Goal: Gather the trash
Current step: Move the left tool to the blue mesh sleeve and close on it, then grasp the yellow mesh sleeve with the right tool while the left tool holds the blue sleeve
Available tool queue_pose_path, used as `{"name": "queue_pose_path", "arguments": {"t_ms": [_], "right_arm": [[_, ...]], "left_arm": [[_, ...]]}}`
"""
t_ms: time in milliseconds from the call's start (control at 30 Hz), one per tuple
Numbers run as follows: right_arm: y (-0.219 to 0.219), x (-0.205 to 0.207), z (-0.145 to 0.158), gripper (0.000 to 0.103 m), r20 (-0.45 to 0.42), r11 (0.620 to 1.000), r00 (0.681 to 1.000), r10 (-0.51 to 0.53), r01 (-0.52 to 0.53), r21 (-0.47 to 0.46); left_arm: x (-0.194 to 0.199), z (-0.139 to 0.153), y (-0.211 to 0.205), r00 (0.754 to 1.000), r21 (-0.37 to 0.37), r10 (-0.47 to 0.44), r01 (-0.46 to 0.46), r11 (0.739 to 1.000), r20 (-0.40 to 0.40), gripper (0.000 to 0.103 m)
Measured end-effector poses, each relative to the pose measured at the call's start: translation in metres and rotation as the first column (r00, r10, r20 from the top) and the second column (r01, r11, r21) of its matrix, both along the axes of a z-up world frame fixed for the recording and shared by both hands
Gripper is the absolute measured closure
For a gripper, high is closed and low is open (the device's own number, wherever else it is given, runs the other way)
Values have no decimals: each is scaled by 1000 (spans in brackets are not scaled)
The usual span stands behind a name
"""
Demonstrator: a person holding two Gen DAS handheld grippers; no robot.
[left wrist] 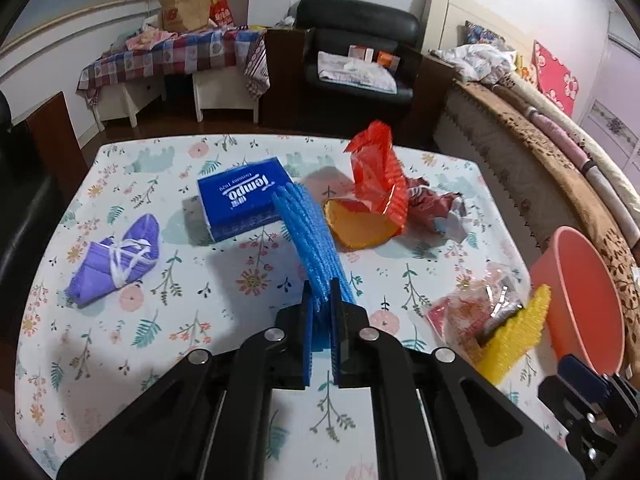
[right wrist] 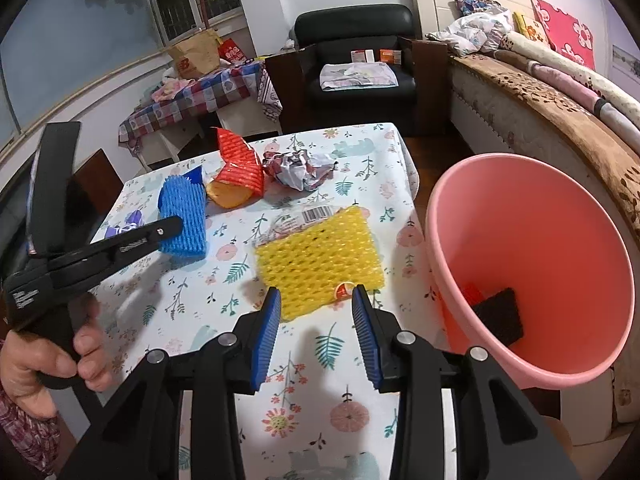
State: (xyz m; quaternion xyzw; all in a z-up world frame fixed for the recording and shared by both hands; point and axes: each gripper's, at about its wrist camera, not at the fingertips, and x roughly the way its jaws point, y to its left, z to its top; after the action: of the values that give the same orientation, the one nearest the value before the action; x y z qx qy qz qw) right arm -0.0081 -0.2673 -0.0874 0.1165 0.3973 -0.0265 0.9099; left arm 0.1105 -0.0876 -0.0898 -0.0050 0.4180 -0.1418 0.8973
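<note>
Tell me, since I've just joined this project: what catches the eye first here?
The pink bin at the table's right edge, a dark piece already inside. The left gripper is shut on blue foam netting mid-table, while the right gripper hangs open over yellow netting.

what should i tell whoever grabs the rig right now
Left gripper: shut on the blue foam net, just closed.
Right gripper: open, empty, near the yellow foam net.
Pink bin is at the table's right edge; a dark item already lies inside.
Left on the table: red wrapper, crumpled paper, clear packet, purple mask. The blue tissue box may not be trash.
</note>
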Motion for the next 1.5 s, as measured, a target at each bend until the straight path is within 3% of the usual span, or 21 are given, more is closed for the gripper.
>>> {"name": "queue_pose_path", "arguments": {"t_ms": [333, 600, 733, 967, 1000, 1067, 1133, 1500], "right_arm": [[7, 1, 1, 67, -10, 1000, 1000, 7, -7, -5], [22, 12, -3, 67, -35, 1000, 999, 21, -21, -16], [21, 21, -8, 50, -47, 1000, 999, -21, 22, 4], [32, 43, -13, 50, -61, 995, 996, -72, 67, -77], [32, 44, -15, 55, -64, 994, 995, -77, 72, -83], [28, 45, -19, 84, -77, 993, 993, -89, 83, -79], [23, 44, -23, 97, -93, 995, 992, -90, 85, -58], [11, -2, 15, 99, 27, 997, 997, -67, 68, -25]], "left_arm": [[-13, 9, 27, 999, -71, -31, 32, 997, 15, 97], [-29, 26, 38, 993, -107, -72, 81, 991, 90, 97], [-36, 32, 40, 991, -108, -87, 97, 989, 99, 97], [-42, 27, 35, 992, -101, -106, 114, 988, 72, 97], [-43, 27, 35, 992, -100, -107, 113, 989, 68, 97], [-46, 28, 37, 992, -102, -109, 116, 988, 71, 97], [-49, 29, 38, 991, -102, -111, 118, 988, 77, 97], [-59, 36, 42, 990, -116, -111, 121, 986, 88, 97]]}}
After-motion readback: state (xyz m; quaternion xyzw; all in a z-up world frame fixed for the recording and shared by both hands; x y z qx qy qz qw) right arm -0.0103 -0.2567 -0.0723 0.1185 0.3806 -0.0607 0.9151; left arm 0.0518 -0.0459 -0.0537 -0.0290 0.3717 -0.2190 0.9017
